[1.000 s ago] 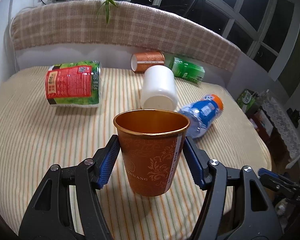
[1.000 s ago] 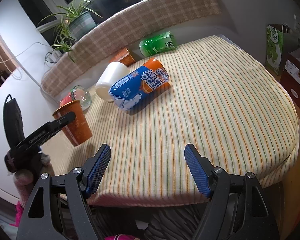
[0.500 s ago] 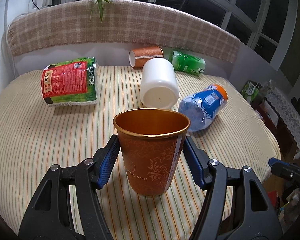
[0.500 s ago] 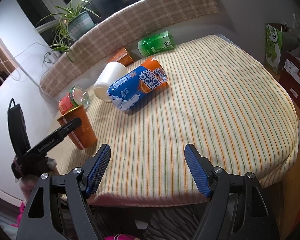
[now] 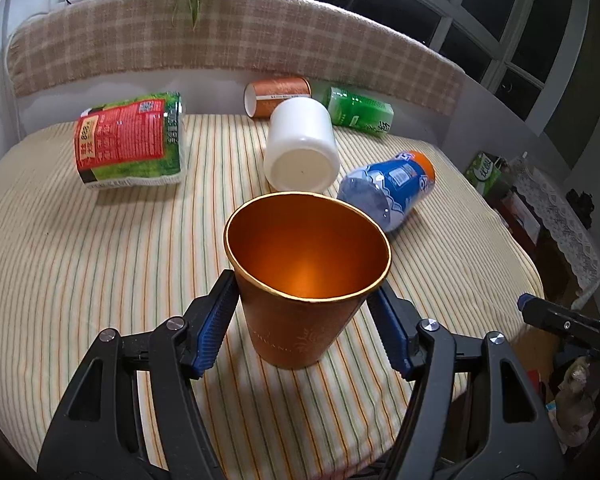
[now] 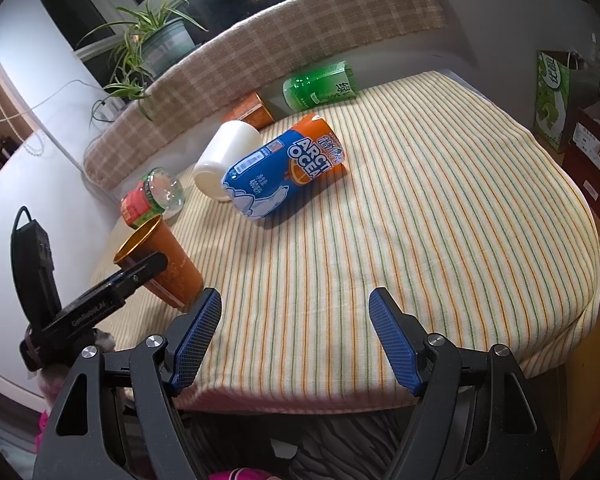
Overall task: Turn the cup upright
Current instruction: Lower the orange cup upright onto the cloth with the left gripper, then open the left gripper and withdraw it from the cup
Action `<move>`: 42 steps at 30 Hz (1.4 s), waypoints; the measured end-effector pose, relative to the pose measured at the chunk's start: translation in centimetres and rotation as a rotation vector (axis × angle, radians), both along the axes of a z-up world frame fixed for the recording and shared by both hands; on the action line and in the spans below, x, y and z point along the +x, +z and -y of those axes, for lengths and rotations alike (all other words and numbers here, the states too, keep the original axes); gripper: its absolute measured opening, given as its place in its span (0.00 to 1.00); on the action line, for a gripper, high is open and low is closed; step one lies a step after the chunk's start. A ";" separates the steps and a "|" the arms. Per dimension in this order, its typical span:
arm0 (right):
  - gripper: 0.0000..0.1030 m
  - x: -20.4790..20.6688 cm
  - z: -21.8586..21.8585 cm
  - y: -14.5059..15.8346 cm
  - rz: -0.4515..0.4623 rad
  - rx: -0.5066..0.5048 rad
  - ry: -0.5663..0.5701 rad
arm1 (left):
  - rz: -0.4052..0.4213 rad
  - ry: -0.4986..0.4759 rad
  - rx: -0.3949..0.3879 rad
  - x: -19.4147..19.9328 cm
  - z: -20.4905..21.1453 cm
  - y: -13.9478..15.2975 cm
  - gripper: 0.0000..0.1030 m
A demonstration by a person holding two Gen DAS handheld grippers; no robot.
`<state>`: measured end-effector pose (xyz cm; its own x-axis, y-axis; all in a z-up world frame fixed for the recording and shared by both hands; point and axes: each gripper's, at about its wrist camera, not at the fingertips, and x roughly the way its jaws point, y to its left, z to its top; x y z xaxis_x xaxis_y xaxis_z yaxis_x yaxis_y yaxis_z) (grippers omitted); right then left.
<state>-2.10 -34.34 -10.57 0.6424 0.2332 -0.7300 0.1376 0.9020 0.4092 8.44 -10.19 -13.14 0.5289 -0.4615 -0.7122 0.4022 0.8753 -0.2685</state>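
Observation:
An orange paper cup [image 5: 300,312] with a gold rim stands mouth up between the blue pads of my left gripper [image 5: 304,324], which is shut on it. Its base rests on or just above the striped tablecloth [image 5: 80,264]. The right wrist view shows the same cup [image 6: 168,264] at the left, held by my left gripper's finger [image 6: 140,272]. My right gripper [image 6: 296,340] is open and empty above the table's near edge.
Lying on their sides on the table: a white cup [image 5: 300,148], a blue and orange bottle [image 5: 392,188], a red and green bottle [image 5: 128,140], another orange cup [image 5: 278,94] and a green bottle [image 5: 358,112]. A padded backrest [image 5: 220,44] curves behind.
My left gripper has moved higher and tilted down with the cup, so I now look into the cup's mouth. In the right wrist view the cup has shifted nearer. My right gripper has stayed still.

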 end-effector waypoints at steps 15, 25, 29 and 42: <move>0.74 -0.1 -0.6 0.2 0.011 -0.007 0.015 | -0.072 -0.015 -0.025 -0.8 -0.9 -0.8 0.82; 0.74 -0.1 -1.6 0.8 0.030 -0.031 0.037 | -0.079 -0.015 -0.012 -2.0 -2.0 -0.9 0.86; 0.74 0.0 -2.0 1.3 0.048 -0.054 0.048 | -0.052 -0.001 0.010 -3.1 -2.9 -0.5 0.86; 0.78 0.3 -4.7 3.5 0.141 -0.170 0.093 | 0.144 0.160 0.055 -5.9 -7.1 4.2 0.86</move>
